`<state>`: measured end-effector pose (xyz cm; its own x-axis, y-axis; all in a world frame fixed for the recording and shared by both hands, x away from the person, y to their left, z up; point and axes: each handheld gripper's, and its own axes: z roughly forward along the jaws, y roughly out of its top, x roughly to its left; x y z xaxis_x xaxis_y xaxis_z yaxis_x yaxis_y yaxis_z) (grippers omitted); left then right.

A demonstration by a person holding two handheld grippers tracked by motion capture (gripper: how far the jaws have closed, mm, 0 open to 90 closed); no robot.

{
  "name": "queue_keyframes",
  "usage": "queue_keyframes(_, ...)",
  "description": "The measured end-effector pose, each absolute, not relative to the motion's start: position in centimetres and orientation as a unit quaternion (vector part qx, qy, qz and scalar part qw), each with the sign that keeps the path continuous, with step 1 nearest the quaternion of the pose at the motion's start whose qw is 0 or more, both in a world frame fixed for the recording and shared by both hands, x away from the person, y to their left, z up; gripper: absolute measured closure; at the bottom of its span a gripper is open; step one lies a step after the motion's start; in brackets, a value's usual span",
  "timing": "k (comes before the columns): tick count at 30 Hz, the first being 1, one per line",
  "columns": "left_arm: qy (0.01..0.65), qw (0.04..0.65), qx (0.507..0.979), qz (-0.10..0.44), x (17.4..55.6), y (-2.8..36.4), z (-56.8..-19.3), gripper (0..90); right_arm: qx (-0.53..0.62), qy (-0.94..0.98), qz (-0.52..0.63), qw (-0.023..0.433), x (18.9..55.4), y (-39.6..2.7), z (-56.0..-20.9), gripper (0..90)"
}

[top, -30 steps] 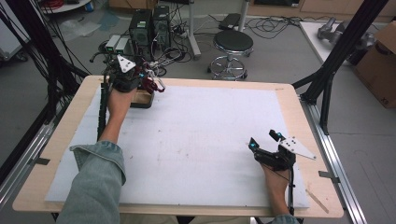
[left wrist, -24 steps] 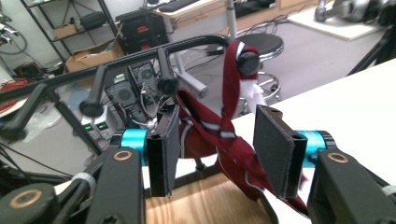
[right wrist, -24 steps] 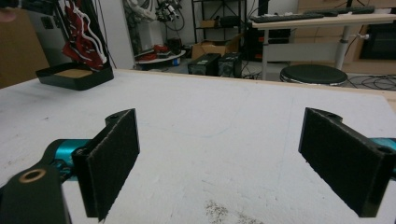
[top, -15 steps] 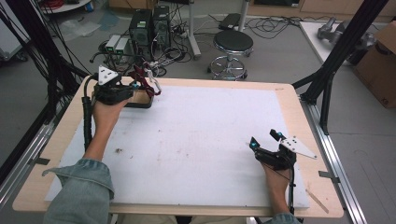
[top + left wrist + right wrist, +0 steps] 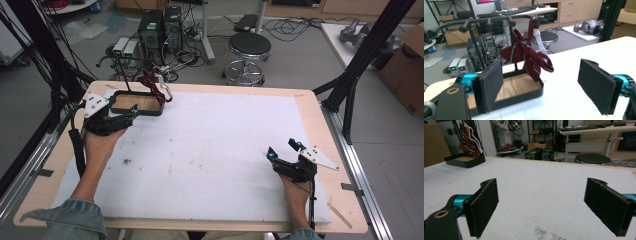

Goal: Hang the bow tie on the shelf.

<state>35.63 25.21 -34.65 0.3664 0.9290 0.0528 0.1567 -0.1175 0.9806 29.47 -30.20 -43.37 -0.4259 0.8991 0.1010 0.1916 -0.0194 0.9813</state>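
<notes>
A dark red striped tie (image 5: 529,56) with a white strap hangs from a black rack (image 5: 486,21) over a black tray (image 5: 524,96) with a wooden floor. In the high view the tie (image 5: 154,86) and tray (image 5: 161,106) sit at the table's far left corner. My left gripper (image 5: 129,116) is just left of the tray, near its front side. Its jaws have just been opening and now stand wide with nothing between them (image 5: 539,82). My right gripper (image 5: 281,149) rests open and unloaded on the mat near the front right (image 5: 541,192).
A white mat (image 5: 225,140) covers most of the wooden table. Behind the table stand a round stool (image 5: 248,47) and computer cases (image 5: 160,27) amid cables. A black frame leg (image 5: 350,85) rises at the right, with a cardboard box (image 5: 407,60) beyond it.
My left gripper has drawn back from the rack, moving left and toward the near edge, and its jaws have opened. The tie stays hanging on the rack. The right gripper has not moved.
</notes>
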Motion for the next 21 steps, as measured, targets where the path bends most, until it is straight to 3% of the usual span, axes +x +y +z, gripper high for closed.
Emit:
queue_keyframes(12,0.412,0.534,0.63,0.385,30.5,26.7,-38.1,19.2,0.434,0.628,0.561,0.321,29.4,-30.1,-43.3,11.4)
queue_keyframes(21,0.407,0.529,0.64,0.38,29.2,26.8,-40.9,19.3,0.434,0.629,0.559,0.322,29.3,-30.1,-43.3,11.4)
